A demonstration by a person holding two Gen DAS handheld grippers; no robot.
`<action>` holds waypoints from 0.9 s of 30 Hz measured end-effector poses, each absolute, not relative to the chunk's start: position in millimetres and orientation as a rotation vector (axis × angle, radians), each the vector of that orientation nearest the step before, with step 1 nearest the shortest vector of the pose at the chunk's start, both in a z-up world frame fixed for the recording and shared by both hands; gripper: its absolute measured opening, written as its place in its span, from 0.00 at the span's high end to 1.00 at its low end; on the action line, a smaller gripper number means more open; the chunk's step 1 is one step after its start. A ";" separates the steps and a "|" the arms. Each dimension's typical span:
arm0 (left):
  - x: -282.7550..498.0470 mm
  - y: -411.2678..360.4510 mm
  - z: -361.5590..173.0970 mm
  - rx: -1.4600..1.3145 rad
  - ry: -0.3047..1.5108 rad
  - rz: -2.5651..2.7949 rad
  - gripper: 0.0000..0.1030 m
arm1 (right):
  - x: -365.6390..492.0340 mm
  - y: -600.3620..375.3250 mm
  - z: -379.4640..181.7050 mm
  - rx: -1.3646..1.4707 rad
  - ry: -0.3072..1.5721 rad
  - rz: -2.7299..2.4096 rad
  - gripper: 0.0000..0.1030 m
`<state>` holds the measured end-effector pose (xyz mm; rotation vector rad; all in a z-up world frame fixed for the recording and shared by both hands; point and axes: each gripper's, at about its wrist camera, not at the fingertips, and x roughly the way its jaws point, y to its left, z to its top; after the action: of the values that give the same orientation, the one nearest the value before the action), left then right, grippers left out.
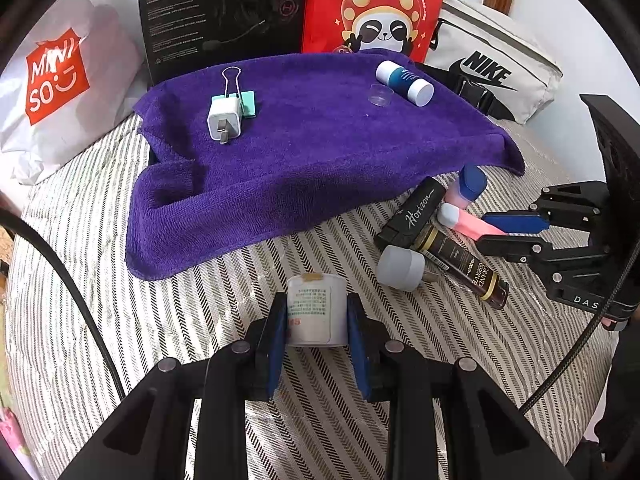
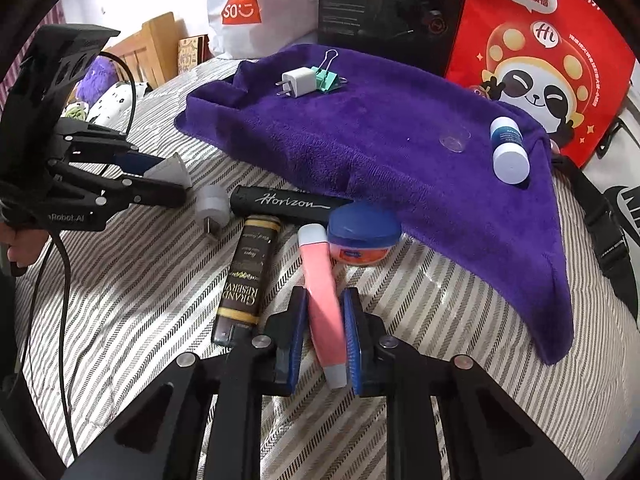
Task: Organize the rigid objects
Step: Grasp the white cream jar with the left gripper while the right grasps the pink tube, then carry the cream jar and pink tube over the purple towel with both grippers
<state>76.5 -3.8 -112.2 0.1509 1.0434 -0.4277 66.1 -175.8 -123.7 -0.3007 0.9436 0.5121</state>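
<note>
Pink tube, clamped in right tool

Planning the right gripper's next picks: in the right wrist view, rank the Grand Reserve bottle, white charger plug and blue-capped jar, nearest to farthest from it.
From the right gripper:
1. Grand Reserve bottle, just left.
2. Blue-capped jar, ahead, at the purple towel's edge.
3. White charger plug, far back on the towel.
</note>
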 end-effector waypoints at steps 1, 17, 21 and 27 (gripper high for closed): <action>76.7 -5.3 -112.0 0.155 1.042 -0.423 0.74 | 65.9 -175.8 -123.8 -0.294 0.941 0.509 0.81; 72.3 0.0 -89.4 0.111 1.012 -0.391 0.74 | 51.6 -194.7 -109.8 -0.156 0.955 0.447 0.83; 71.3 -2.1 -90.9 0.118 1.018 -0.397 0.74 | 53.2 -196.6 -115.5 -0.174 0.987 0.420 0.83; 70.6 -5.5 -98.4 0.118 1.037 -0.396 0.74 | 54.6 -188.2 -122.0 -0.225 1.002 0.411 0.81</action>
<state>70.6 -5.5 -98.4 0.1176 1.0366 -0.3957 54.6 -188.2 -122.0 -0.2248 1.0018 0.4105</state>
